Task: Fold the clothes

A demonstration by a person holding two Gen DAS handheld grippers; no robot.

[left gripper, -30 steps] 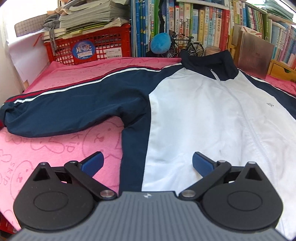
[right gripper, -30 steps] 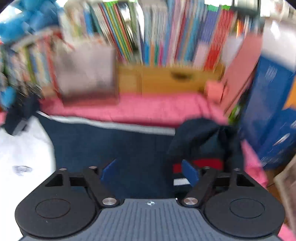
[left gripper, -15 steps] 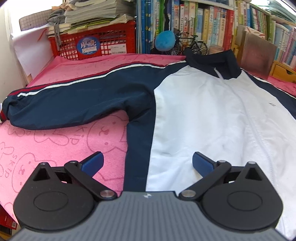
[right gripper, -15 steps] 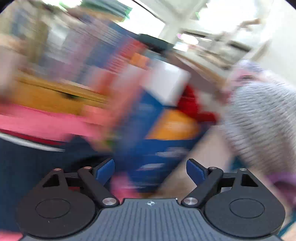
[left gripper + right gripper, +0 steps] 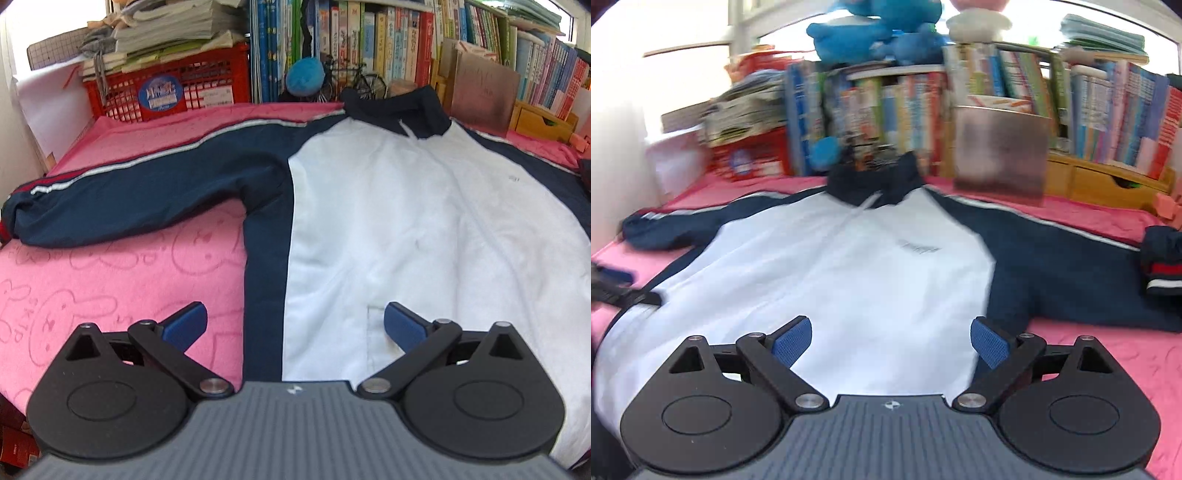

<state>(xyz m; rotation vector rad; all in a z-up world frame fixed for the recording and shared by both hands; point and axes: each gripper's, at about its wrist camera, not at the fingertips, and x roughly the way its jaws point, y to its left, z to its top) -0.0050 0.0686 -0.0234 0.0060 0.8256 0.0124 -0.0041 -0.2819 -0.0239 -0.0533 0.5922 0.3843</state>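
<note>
Navy and white, smooth thin fabric: the track jacket (image 5: 388,206) lies front-up and spread flat on a pink terry towel (image 5: 110,280) embossed with rabbit outlines and the letters "SKIP". From the left wrist, one navy sleeve (image 5: 147,195) stretches sideways with a white stripe and a red cuff band, the stand-up collar (image 5: 395,107) points to the bookshelf, and a slit pocket shows near the hem. The left gripper (image 5: 293,325) hovers over the navy side panel with jaws wide apart, holding nothing. Behind stand a red plastic lattice crate (image 5: 177,92) with a round blue sticker, unreadable, and a miniature bicycle (image 5: 364,79). From the right wrist, blurred, the right gripper (image 5: 891,341) hangs above the white front, jaws likewise spread and empty; a small grey chest logo (image 5: 918,248) is illegible, and the other sleeve's striped cuff (image 5: 1161,275) is folded back.
</note>
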